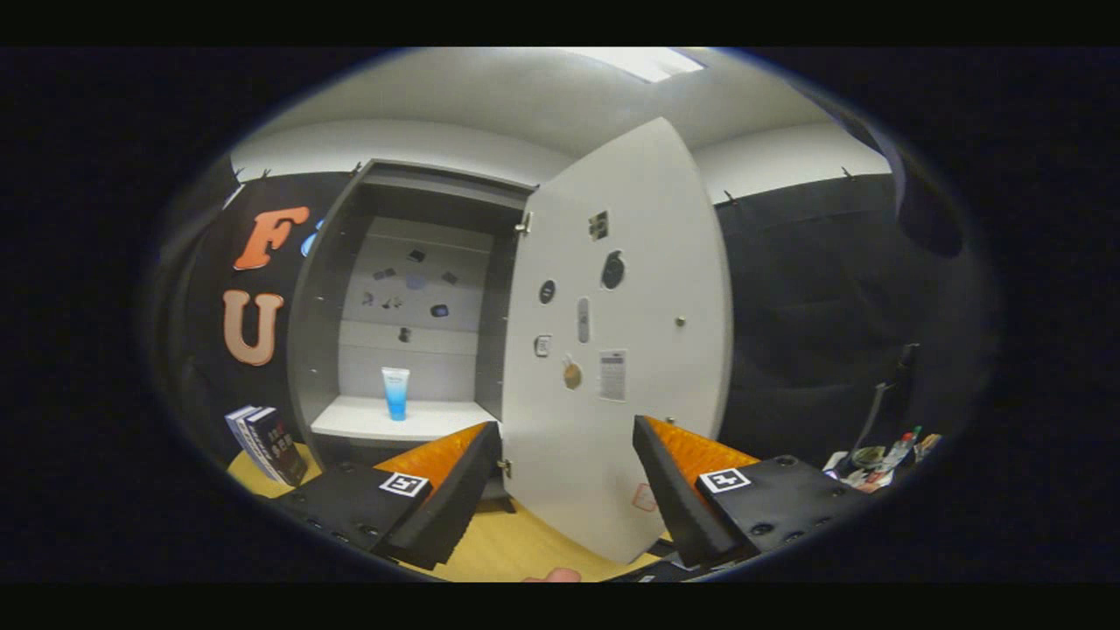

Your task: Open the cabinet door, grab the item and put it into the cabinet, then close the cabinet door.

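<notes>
A grey cabinet (328, 297) stands ahead and to the left, with its white door (626, 350) swung wide open toward me. A blue and white tube (395, 393) stands upright on the white shelf (367, 422) inside the cabinet. My gripper (567, 451) is open, and nothing is between its fingers. The lower part of the open door sits in the gap between the fingers, a little beyond them. The tube is beyond the left finger (455, 472). A small round knob (680, 322) shows near the door's right edge. Stickers dot the door and the cabinet's back wall.
Two dark books (267, 444) lean beside the cabinet's left foot on the wooden table (516, 547). A clutter of small items and bottles (884, 459) lies far right, near a thin dark stand (879, 402). Black cloth walls close the booth behind.
</notes>
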### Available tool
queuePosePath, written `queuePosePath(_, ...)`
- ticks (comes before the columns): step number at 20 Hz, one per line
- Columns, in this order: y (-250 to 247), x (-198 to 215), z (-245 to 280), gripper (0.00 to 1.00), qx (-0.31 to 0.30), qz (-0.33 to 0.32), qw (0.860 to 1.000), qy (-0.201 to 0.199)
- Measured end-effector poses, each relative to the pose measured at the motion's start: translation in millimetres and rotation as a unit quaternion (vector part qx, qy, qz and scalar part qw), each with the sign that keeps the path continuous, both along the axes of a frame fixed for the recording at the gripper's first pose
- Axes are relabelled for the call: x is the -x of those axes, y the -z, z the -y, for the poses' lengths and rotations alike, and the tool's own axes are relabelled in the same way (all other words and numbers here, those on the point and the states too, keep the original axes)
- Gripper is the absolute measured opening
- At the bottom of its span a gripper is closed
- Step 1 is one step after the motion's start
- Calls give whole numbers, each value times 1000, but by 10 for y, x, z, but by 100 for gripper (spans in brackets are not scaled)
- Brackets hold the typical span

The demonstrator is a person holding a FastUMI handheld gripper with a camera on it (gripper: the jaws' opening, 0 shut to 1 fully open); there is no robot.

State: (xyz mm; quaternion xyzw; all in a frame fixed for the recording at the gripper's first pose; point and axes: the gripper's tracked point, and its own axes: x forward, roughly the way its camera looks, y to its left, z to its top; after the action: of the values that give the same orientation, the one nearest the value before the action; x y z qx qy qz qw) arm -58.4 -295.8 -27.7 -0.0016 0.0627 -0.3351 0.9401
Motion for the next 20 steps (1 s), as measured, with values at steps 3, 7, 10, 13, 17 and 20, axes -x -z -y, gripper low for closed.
queuePosePath(3,65,389,336,97,-2,-9,998,62)
queuePosePath(7,171,839,747,97,7,-37,987,154)
queuePosePath(10,329,961,1040,97,3,-55,981,186)
queuePosePath(13,623,986,1262,97,-7,-78,976,201)
queuePosePath(17,952,839,1510,97,-19,-95,977,188)
queuePosePath(20,1218,681,1684,97,-38,-92,982,160)
